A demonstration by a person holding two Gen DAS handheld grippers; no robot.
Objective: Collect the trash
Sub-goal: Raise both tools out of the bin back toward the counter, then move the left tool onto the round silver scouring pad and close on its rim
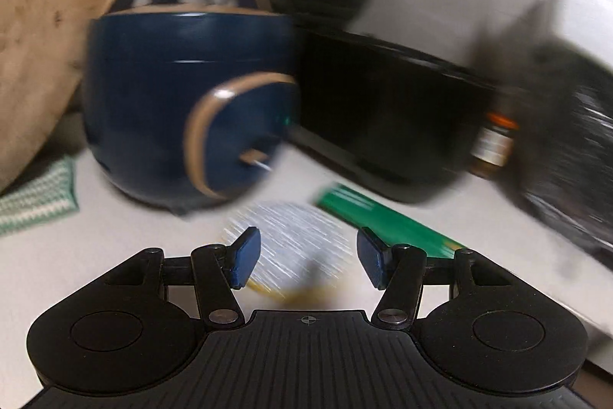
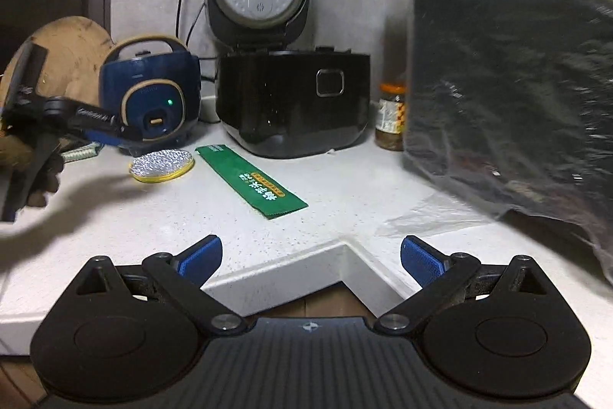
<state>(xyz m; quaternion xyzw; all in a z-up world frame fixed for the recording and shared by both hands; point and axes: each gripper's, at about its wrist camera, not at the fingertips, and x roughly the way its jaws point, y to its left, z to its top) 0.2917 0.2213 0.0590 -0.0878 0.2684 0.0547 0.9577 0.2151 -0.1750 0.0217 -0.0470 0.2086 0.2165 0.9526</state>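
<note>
A round silver foil lid with a yellow rim lies on the white counter in front of the blue cooker. It shows blurred in the left wrist view, just ahead of and between my left gripper's open pads. My left gripper is open and hovers right over it; it also shows in the right wrist view. A long green wrapper lies flat beside the lid, also in the left wrist view. My right gripper is open and empty at the counter's inner corner.
A small blue rice cooker and a black rice cooker with its lid up stand at the back. A jar, a black plastic bag, a clear plastic sheet, a wooden board and a green cloth surround the counter.
</note>
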